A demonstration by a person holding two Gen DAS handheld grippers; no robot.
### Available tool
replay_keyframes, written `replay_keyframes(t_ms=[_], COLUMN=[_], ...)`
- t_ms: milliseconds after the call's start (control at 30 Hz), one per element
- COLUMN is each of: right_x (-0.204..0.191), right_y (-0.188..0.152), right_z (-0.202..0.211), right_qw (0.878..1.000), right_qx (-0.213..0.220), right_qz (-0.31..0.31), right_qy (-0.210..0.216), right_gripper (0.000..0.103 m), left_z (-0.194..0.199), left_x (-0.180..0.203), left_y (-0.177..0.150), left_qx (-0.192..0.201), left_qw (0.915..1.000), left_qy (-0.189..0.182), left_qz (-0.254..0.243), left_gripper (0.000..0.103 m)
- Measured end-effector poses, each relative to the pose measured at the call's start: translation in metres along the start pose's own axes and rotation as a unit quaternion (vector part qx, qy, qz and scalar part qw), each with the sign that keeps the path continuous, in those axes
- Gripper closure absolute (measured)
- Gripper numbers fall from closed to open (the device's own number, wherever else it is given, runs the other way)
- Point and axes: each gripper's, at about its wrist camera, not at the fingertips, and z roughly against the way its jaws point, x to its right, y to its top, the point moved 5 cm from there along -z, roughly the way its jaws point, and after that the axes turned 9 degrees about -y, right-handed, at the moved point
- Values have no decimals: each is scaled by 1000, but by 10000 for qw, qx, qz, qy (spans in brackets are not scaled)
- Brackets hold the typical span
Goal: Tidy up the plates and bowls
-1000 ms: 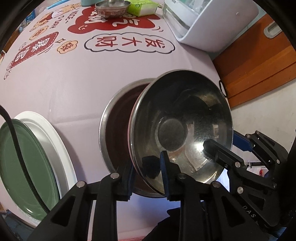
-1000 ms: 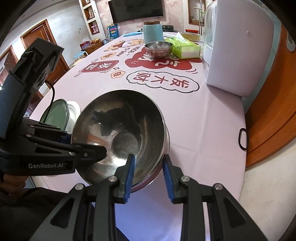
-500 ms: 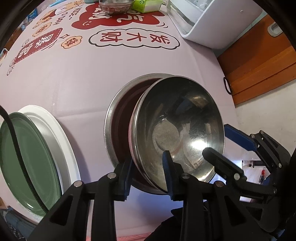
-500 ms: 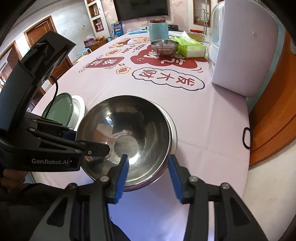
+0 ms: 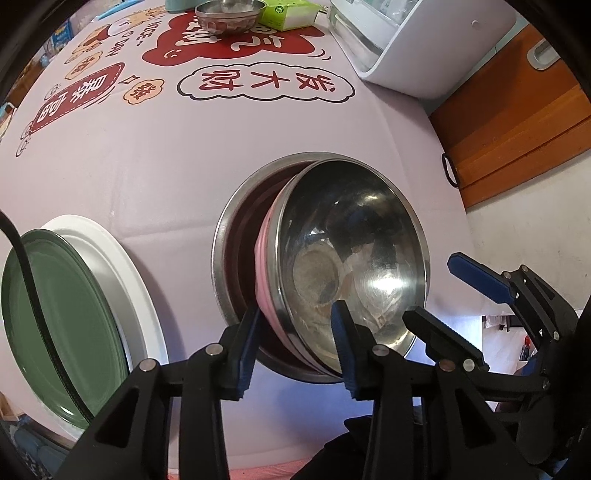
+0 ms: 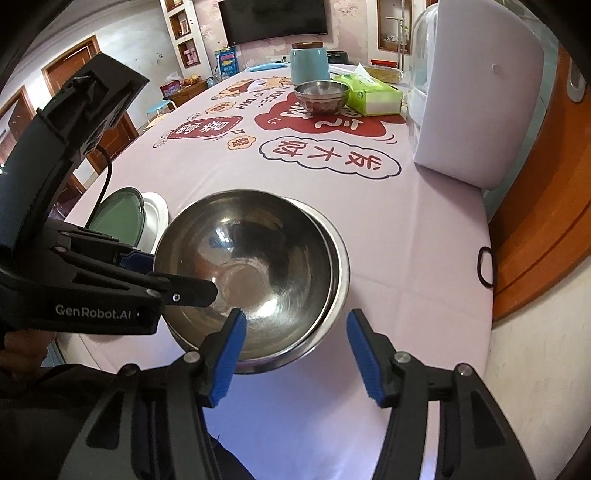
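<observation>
A steel bowl (image 5: 354, 254) (image 6: 251, 266) sits tilted inside a larger steel bowl (image 5: 236, 236) (image 6: 338, 258) near the table's front edge. My left gripper (image 5: 295, 332) is open, its fingers straddling the inner bowl's near rim. My right gripper (image 6: 295, 347) is open, just in front of the bowls and apart from them. A green plate (image 5: 55, 321) (image 6: 118, 218) lies on a white plate (image 5: 122, 266) (image 6: 155, 214) to the left. A small steel bowl (image 5: 229, 14) (image 6: 321, 94) stands at the far end.
A pink printed tablecloth (image 6: 406, 229) covers the table. A white appliance (image 5: 424, 40) (image 6: 476, 96) stands at the right. A green tissue pack (image 6: 373, 96) and a blue canister (image 6: 309, 66) are beside the far bowl. A wooden door (image 6: 546, 206) is right of the table.
The inner bowl came down from its raised, tilted pose into the larger bowl. Both grippers opened and let go of its rim; the right one drew back.
</observation>
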Motion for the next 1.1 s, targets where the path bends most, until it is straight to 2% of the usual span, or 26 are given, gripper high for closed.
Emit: replay_keyframes(t_ms=[200, 600, 733, 900, 1100], right_x=[-1, -19, -23, -27, -23], right_y=[3, 22, 32, 46, 69], right_z=[-1, -5, -3, 2, 17], right_qw=[10000, 9996, 9992, 9985, 9981], right_qx=[18, 158, 273, 414, 554], right_qz=[-54, 240, 301, 366, 249], right_qy=[-27, -10, -41, 1, -93], right_gripper=[46, 46, 46, 46, 46], left_z=[1, 13, 25, 41, 70], left_x=[-3, -21, -20, -17, -16], left_y=[-4, -7, -4, 5, 22], left_qx=[-6, 90, 192, 354, 618], left_qw=[10000, 9996, 9998, 9993, 9980], left_qy=[-46, -86, 20, 71, 58], left_qz=[54, 249, 110, -41, -119], left_gripper=[66, 66, 54, 54, 47])
